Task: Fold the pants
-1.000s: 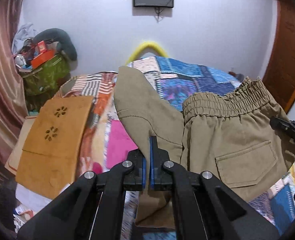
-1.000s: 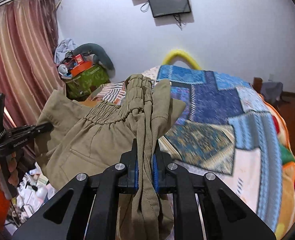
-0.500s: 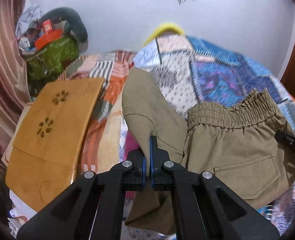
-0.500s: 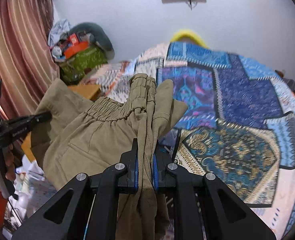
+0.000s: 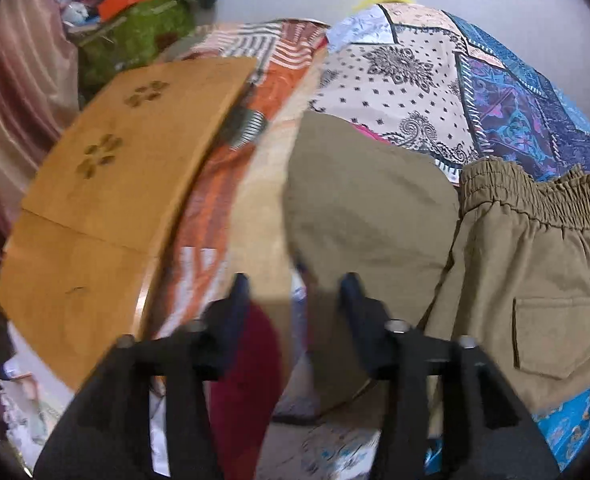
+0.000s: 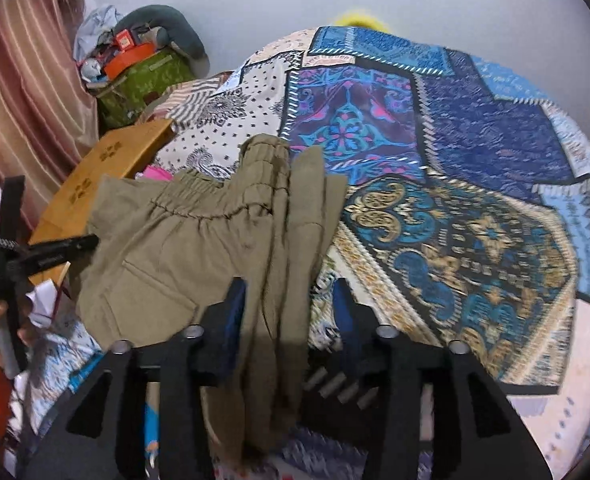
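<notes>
Olive-khaki pants [image 5: 515, 264] with an elastic waistband and a back pocket lie on the patchwork bedspread [image 5: 407, 64] near its front edge. My left gripper [image 5: 295, 288] is open, its jaws wide apart, with the pants' left fold just ahead and to the right of it. My right gripper [image 6: 287, 292] is open too. A bunched strip of the pants [image 6: 279, 240] still hangs loose between its fingers. The left gripper also shows at the left edge of the right wrist view [image 6: 43, 256].
A wooden lap table [image 5: 107, 200] leans at the bed's left side. A green bag piled with clutter [image 5: 135, 28] stands by the striped curtain [image 6: 19, 80]. The white wall lies beyond the bed. Papers and a dark red cloth [image 5: 247, 364] lie below the left gripper.
Both grippers have opened and let go of the pants. The pants have dropped down onto the bedspread and both cameras have tilted downward.
</notes>
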`<state>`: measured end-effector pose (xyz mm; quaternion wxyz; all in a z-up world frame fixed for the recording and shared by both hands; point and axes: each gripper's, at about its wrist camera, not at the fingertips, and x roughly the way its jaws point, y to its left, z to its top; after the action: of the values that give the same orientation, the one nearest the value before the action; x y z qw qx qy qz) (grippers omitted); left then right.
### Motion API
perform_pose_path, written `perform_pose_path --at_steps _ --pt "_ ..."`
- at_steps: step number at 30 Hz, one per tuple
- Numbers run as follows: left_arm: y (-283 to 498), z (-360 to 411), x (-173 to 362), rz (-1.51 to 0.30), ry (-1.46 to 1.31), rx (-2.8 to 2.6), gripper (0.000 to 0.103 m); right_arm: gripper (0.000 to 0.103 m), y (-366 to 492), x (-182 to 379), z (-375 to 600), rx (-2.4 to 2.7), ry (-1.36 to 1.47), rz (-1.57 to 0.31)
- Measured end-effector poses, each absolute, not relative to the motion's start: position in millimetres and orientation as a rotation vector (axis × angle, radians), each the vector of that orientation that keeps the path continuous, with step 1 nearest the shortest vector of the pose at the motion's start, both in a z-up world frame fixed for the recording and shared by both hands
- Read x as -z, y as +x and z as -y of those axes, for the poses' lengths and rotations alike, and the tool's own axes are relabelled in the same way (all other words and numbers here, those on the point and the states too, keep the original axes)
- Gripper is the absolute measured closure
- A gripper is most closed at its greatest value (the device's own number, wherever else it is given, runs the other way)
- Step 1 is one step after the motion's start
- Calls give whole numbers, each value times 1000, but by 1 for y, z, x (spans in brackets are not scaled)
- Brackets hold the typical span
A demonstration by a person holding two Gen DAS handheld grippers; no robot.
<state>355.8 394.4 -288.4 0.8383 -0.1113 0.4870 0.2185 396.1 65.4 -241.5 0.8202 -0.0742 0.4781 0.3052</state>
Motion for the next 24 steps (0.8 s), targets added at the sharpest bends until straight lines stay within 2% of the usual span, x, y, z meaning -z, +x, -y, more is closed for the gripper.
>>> perform_pose_path --at_steps 1,8,18,24 --pt "350 -392 283 -1026 -230 -457 50 54 398 240 -65 -646 -166 -1021" --pt "314 -358 216 -961 -211 -389 50 53 375 198 -48 -638 -160 -996" --pt "215 -248 70 -685 -88 -233 49 53 291 77 -27 -711 -139 -725" --pt "142 -194 14 -518 -67 -187 49 53 216 12 -5 -761 -110 -527"
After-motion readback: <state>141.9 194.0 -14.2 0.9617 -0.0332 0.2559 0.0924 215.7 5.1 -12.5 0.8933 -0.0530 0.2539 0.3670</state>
